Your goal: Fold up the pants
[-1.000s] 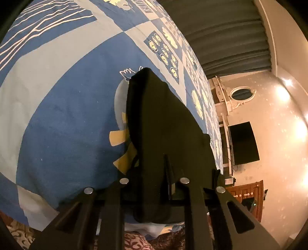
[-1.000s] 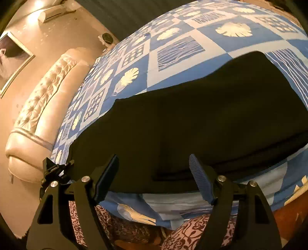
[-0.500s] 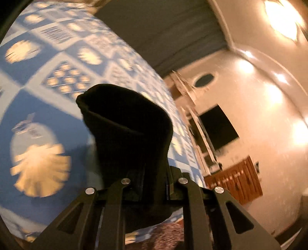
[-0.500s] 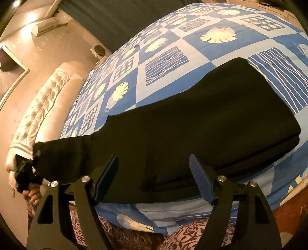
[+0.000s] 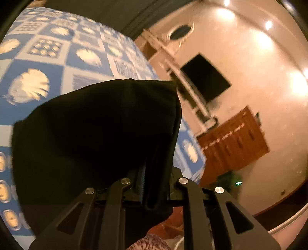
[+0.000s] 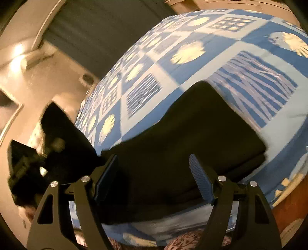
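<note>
My left gripper (image 5: 154, 184) pinches one end of the black fabric pants (image 6: 192, 138), lifted above the blue shell-patterned bedspread (image 6: 192, 38); my right gripper (image 6: 154, 180) hovers wide open, empty.

1 pair of black pants (image 6: 192, 134), draped ahead of the right gripper (image 6: 154, 180); one end bunched in the left gripper (image 5: 154, 184). 2 grippers. 1 bed with blue shell-print cover (image 6: 250, 57) beyond both. Right of the left gripper: 1 dark wall screen (image 5: 206, 77), 1 wooden cabinet (image 5: 234, 142), 1 oval mirror (image 5: 180, 32). At least 4 ceiling lights (image 5: 223, 13).
</note>
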`<control>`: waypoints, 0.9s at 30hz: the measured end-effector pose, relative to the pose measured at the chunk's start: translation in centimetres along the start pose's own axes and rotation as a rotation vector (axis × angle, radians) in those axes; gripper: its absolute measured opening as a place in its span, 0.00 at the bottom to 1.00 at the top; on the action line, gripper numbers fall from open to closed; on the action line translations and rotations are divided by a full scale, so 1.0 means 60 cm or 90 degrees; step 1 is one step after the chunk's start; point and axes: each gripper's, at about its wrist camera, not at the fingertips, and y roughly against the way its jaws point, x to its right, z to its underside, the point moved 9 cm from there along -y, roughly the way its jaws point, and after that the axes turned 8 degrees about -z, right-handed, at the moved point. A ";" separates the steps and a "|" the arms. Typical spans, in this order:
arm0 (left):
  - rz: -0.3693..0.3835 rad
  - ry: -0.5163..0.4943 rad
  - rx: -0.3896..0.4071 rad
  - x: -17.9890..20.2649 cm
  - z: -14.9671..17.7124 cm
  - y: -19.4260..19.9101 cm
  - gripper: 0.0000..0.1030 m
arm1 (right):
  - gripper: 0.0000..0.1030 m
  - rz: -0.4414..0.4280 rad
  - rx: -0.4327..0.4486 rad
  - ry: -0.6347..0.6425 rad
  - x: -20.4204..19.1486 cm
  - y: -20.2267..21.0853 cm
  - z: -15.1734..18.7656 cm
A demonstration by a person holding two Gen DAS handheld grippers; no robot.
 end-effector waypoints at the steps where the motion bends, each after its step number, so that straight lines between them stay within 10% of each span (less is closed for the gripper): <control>1: -0.015 -0.013 -0.017 0.006 0.011 -0.032 0.15 | 0.73 0.003 0.008 -0.010 0.008 0.004 -0.006; 9: -0.090 -0.028 -0.075 -0.012 0.073 -0.152 0.30 | 0.74 0.002 0.042 -0.103 0.078 0.023 -0.035; 18: -0.007 0.012 -0.015 0.033 0.080 -0.025 0.78 | 0.75 -0.061 -0.008 -0.094 0.043 0.007 -0.037; 27: -0.199 0.173 -0.019 -0.208 0.153 0.117 0.83 | 0.78 -0.024 -0.087 -0.047 0.049 -0.046 -0.027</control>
